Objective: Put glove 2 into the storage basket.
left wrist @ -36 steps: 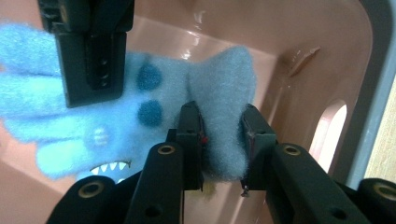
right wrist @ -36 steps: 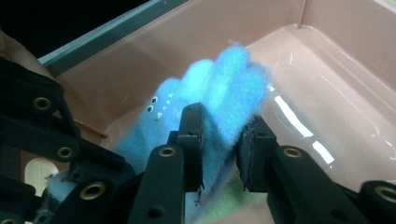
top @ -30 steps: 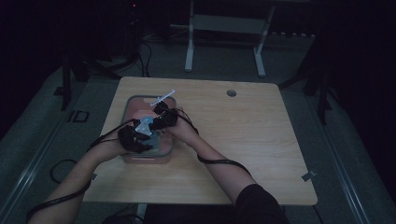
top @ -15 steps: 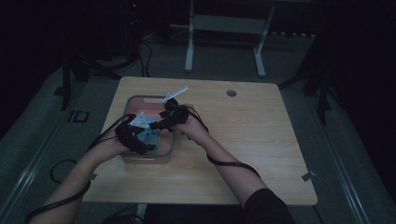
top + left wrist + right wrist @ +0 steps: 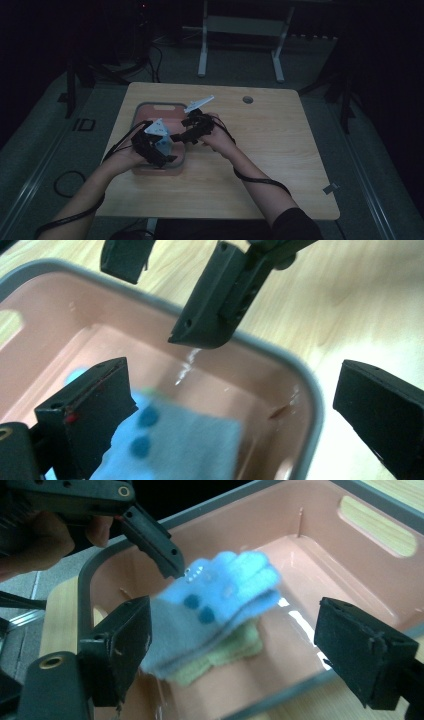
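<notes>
Over the pink bin (image 5: 145,109) at the left of the counter (image 5: 280,150), both hand-held grippers hang with jaws that have just been opening and now stand spread, pinching nothing. A blue sock (image 5: 215,600) with dark dots lies in the bin on a pale green cloth (image 5: 225,655). It sits just below and between the jaws of the left hand-held gripper (image 5: 161,146), which is over the bin's near end and looks the nearer one. From the right hand-held gripper (image 5: 184,134) it lies ahead and below, its long axis running slantwise across that gripper's jaws
</notes>
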The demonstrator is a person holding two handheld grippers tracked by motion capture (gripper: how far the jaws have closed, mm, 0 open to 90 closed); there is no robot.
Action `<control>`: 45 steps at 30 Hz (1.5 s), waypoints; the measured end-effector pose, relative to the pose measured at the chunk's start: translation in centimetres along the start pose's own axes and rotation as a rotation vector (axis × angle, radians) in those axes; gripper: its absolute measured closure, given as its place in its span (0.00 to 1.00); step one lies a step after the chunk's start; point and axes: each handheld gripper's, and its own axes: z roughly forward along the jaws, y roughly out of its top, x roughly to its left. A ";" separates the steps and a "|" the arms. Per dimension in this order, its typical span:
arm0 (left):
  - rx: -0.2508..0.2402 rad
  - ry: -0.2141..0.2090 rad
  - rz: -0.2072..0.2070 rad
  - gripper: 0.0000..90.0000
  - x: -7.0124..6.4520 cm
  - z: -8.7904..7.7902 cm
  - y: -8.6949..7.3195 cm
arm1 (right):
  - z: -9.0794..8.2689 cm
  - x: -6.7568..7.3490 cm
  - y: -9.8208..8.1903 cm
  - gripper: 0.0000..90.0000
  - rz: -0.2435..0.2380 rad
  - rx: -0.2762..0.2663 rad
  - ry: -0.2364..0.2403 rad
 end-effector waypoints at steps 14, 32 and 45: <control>-0.035 -0.080 0.072 0.03 -2.4 1.7 3.0 | -3.3 -1.2 -2.6 0.18 0.009 0.001 -0.041; -0.075 -0.173 0.143 0.03 -6.3 4.9 5.7 | -7.3 -2.4 -6.9 0.19 0.042 -0.017 -0.077; -0.077 -0.241 0.171 0.03 -8.7 7.8 6.0 | -9.8 -2.8 -10.9 0.19 0.066 -0.030 -0.105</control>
